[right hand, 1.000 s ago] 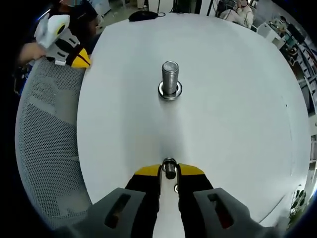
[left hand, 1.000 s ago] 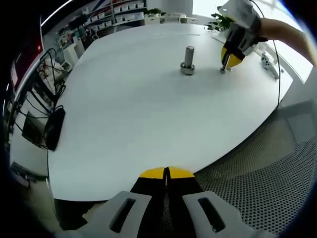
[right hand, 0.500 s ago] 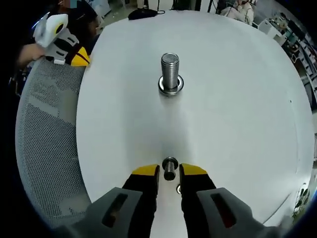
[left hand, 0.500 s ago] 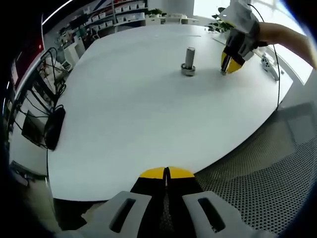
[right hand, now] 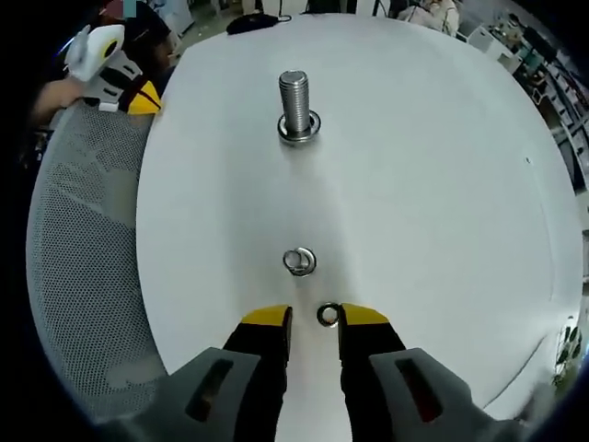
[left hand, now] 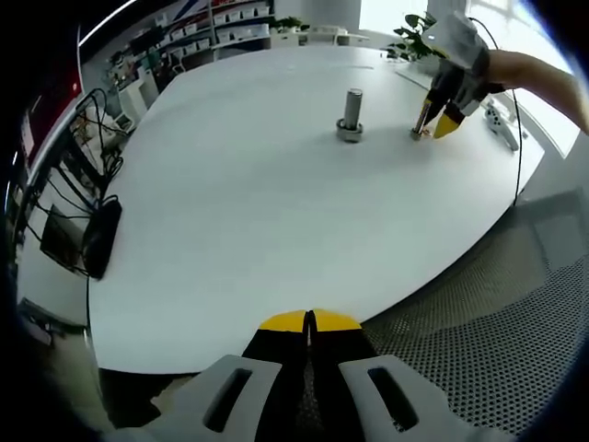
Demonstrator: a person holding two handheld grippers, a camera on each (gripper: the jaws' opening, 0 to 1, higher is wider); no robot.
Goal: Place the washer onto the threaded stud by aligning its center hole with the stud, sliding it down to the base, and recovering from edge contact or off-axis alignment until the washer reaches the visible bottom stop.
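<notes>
We log the threaded stud [right hand: 295, 103] standing upright on the white table [right hand: 442, 184], with a metal ring at its base that we read as the stud's flange or a washer already seated; the frames do not let us separate the two. Two small loose rings lie flat on the table, well short of the stud: a washer [right hand: 299, 261] in the open between stud and gripper, and a smaller washer [right hand: 328, 315] lying in the gap between the yellow tips of the right gripper [right hand: 314, 318]. Those jaws stand apart and grasp nothing; the smaller ring sits between them without visible contact. In the left gripper view the left gripper [left hand: 309, 321] has its yellow tips pressed together with nothing between them, held off the near table edge over a mesh chair [left hand: 497, 322]. From that side the right gripper hangs just beside the stud [left hand: 352, 108], tips low over the table. Our judgement: the placing step is not done for either loose washer. What is left is pickup of one ring, carrying it over the stud top, centring the hole on the axis, and sliding it down to the bottom stop.
</notes>
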